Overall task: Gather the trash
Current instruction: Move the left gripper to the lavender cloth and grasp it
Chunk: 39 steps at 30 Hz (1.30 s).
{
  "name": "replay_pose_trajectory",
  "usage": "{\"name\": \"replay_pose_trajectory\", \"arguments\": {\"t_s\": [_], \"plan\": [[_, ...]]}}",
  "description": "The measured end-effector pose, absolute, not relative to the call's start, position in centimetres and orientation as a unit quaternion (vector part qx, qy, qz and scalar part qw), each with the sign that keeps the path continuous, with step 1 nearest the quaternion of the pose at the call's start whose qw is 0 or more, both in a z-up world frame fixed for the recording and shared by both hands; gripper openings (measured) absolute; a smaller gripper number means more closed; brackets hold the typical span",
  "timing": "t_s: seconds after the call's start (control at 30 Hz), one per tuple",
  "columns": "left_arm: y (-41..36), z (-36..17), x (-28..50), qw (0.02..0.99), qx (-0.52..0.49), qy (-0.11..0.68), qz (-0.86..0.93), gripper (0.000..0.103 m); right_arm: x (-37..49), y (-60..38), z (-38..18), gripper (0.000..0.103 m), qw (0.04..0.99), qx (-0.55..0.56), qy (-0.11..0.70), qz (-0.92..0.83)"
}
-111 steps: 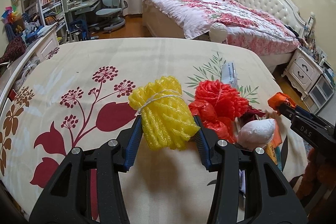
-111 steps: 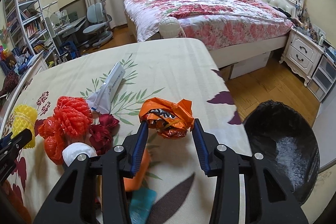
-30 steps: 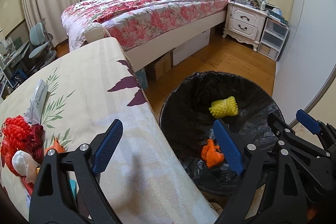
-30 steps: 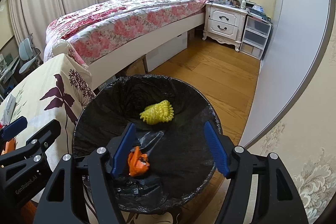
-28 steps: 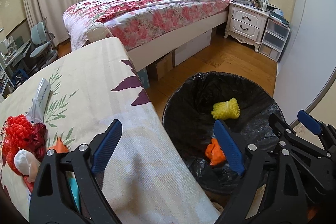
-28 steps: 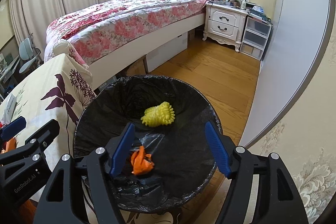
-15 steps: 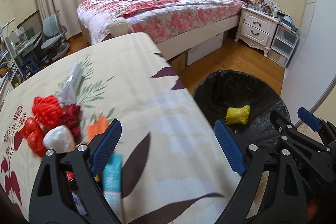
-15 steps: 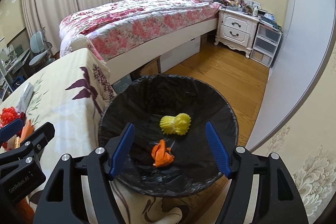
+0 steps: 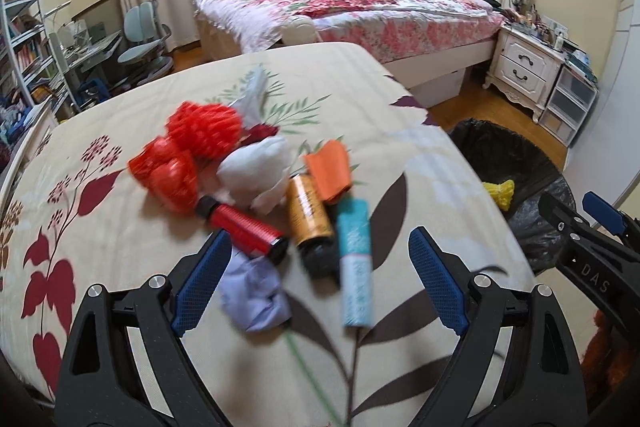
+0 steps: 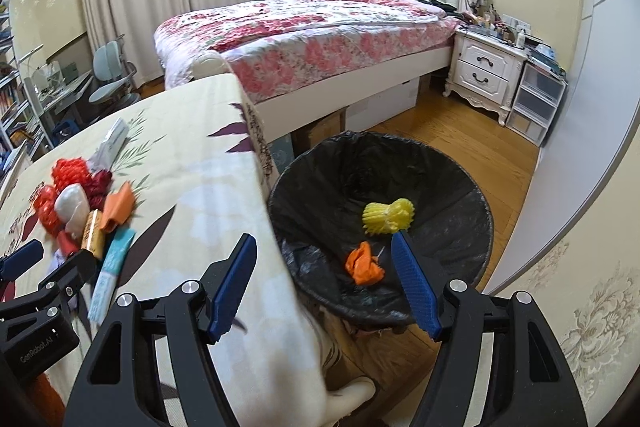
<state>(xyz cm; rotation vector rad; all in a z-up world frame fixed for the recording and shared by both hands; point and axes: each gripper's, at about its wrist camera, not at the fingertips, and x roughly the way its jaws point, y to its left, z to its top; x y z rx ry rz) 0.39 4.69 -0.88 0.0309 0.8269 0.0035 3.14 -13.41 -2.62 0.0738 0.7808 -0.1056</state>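
With our left gripper [image 9: 316,281] and right gripper [image 10: 326,283] both apart and empty, we judge the crumpled lilac wad [image 9: 254,291] on the surface [image 9: 160,107], between the left jaws, light, soft, best pinched across its middle.

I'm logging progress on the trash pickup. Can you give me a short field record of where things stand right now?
bin contents: yellow foam net, orange wrapper
bin: black-lined trash bin, on the floor beside the table
table: red foam net, white wad, red bottle, amber bottle, teal tube, lilac wad
left tool: open, empty
right tool: open, empty
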Motion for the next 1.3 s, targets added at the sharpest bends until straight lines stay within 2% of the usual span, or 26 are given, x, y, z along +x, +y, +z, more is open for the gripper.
{"name": "replay_pose_trajectory", "arguments": {"t_s": [0.47,0.53,0.57,0.67,0.8,0.87,1.3], "plan": [[8.2,-3.1,-1.7,0.906,0.003,0.422,0.038,0.088,1.5,-9.4,-3.6,0.068,0.921,0.016,0.388,-0.005],[8.4,-3.6,-1.4,0.903,0.003,0.428,0.04,0.084,1.5,-9.2,-3.7,0.068,0.921,0.016,0.389,-0.003],[8.5,-3.9,-1.3,0.9,0.001,0.433,0.041,0.076,1.5,-9.1,-3.7,0.068,0.921,0.016,0.389,-0.002],[9.0,-4.1,-1.4,0.9,-0.008,0.434,0.037,0.067,1.5,-9.1,-3.8,0.068,0.921,0.015,0.389,-0.001],[9.3,-4.0,-1.9,0.904,-0.008,0.426,0.022,0.039,1.6,-8.8,-4.0,0.068,0.92,0.015,0.392,0.001],[9.6,-4.0,-2.1,0.906,-0.01,0.423,0.023,0.033,1.6,-8.6,-4.1,0.068,0.919,0.013,0.393,0.004],[12.8,-3.0,-3.7,0.911,-0.016,0.41,0.04,0.032,1.4,-4.7,-3.5,0.068,0.918,-0.003,0.394,0.054]]}}
